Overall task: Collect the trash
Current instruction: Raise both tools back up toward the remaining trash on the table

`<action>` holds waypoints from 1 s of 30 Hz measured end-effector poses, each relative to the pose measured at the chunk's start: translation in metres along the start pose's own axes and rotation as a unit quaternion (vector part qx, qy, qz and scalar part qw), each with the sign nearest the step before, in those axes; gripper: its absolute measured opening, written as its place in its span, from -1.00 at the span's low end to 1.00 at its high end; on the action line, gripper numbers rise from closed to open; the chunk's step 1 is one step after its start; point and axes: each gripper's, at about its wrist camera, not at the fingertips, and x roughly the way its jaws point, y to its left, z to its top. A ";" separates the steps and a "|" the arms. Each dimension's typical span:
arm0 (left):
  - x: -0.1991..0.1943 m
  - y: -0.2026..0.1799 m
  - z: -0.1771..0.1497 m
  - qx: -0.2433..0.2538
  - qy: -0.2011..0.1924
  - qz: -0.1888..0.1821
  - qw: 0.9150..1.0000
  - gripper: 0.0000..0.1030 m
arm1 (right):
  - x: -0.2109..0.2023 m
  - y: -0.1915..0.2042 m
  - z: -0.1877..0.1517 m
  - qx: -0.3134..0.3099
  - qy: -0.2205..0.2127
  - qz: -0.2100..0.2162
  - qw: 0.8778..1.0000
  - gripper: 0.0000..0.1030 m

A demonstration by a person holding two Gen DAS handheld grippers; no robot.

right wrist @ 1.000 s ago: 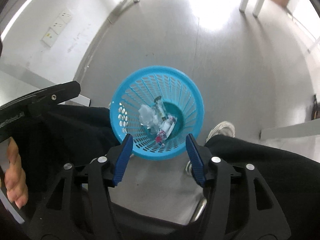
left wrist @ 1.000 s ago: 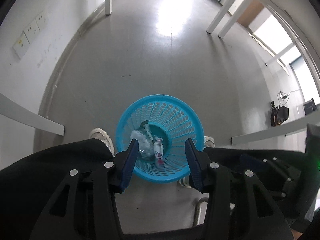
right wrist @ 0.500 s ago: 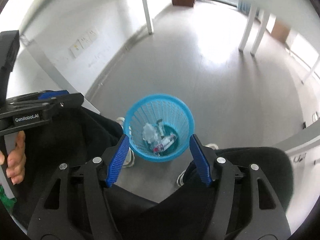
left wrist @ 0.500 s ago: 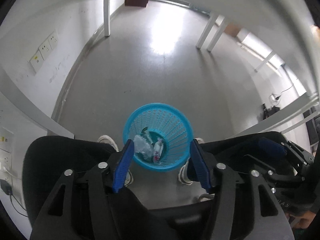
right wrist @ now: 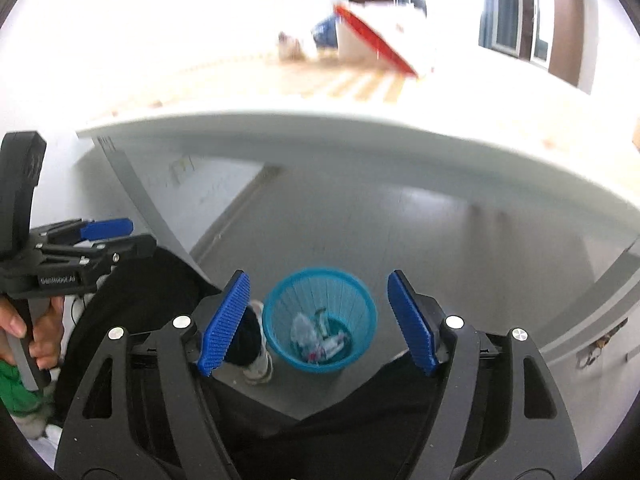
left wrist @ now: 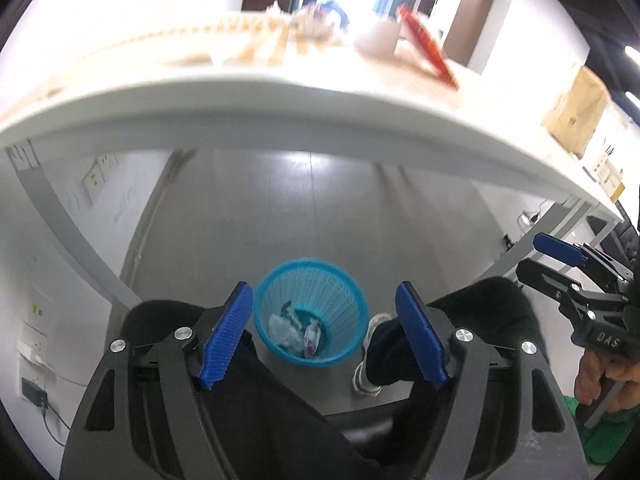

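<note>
A blue mesh bin (left wrist: 340,300) (right wrist: 352,300) stands on the grey floor under the table, between the person's feet. Crumpled clear plastic (left wrist: 282,328) (right wrist: 300,328) and a small wrapper (left wrist: 311,332) (right wrist: 334,345) lie in it. My left gripper (left wrist: 324,334) hangs high above the bin, its jaws opening with nothing between them. My right gripper (right wrist: 318,324) is also well above the bin, jaws opening and empty. On the tabletop I see blurred pale trash (left wrist: 312,26) (right wrist: 290,46), a white cup (left wrist: 378,40) and a red-edged package (left wrist: 426,46) (right wrist: 380,48).
The white table edge (left wrist: 320,116) (right wrist: 360,132) crosses both views above the bin. The person's dark trouser legs (left wrist: 480,312) (right wrist: 168,280) and white shoes (left wrist: 370,356) (right wrist: 260,364) flank the bin. A cardboard box (left wrist: 576,112) sits at the table's right end.
Both grippers rose from just over the bin to above the table's edge and tilted up, so the tabletop came into view. Their jaws spread wider. The bin looks smaller.
</note>
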 end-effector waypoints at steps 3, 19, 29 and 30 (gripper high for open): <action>-0.018 -0.007 0.004 0.008 -0.019 -0.010 1.000 0.50 | -0.014 0.003 0.006 0.004 -0.022 -0.005 1.000 0.32; -0.042 -0.011 0.078 0.018 -0.096 -0.016 0.995 0.58 | -0.017 -0.009 0.078 0.024 -0.084 -0.031 0.996 0.32; -0.018 0.007 0.136 0.000 -0.105 -0.009 0.994 0.58 | 0.014 -0.026 0.127 0.032 -0.086 -0.039 0.995 0.32; -0.015 0.009 0.141 -0.002 -0.104 -0.007 0.995 0.58 | 0.020 -0.027 0.131 0.031 -0.082 -0.039 0.995 0.32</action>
